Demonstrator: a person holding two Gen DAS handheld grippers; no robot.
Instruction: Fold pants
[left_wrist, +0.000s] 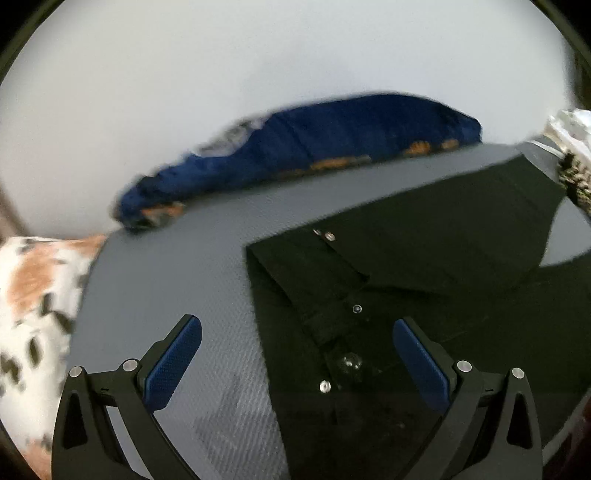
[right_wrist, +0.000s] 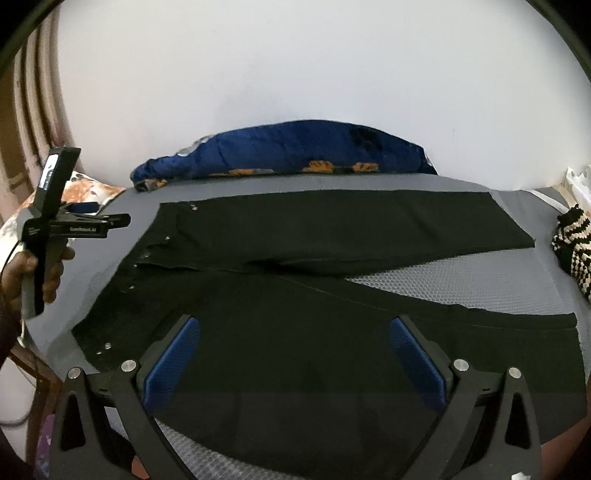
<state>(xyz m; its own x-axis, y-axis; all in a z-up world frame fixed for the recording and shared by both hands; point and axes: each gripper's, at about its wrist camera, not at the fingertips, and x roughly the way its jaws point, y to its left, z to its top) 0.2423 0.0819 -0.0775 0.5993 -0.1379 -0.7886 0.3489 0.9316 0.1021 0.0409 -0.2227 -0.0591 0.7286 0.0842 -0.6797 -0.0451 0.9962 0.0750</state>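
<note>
Black pants (right_wrist: 295, 295) lie spread flat on a grey mat (right_wrist: 424, 284), waistband to the left, both legs running right with a gap between them. In the left wrist view the waistband with metal buttons (left_wrist: 332, 314) lies just ahead. My left gripper (left_wrist: 297, 354) is open and empty above the waistband edge; it also shows in the right wrist view (right_wrist: 122, 220), held in a hand at the left. My right gripper (right_wrist: 295, 354) is open and empty above the near leg.
A blue and orange bundle of fabric (right_wrist: 288, 155) lies along the mat's far edge against a white wall. A white, orange and black patterned cloth (left_wrist: 33, 295) lies at the left. A black and white knitted item (right_wrist: 572, 251) sits at the right edge.
</note>
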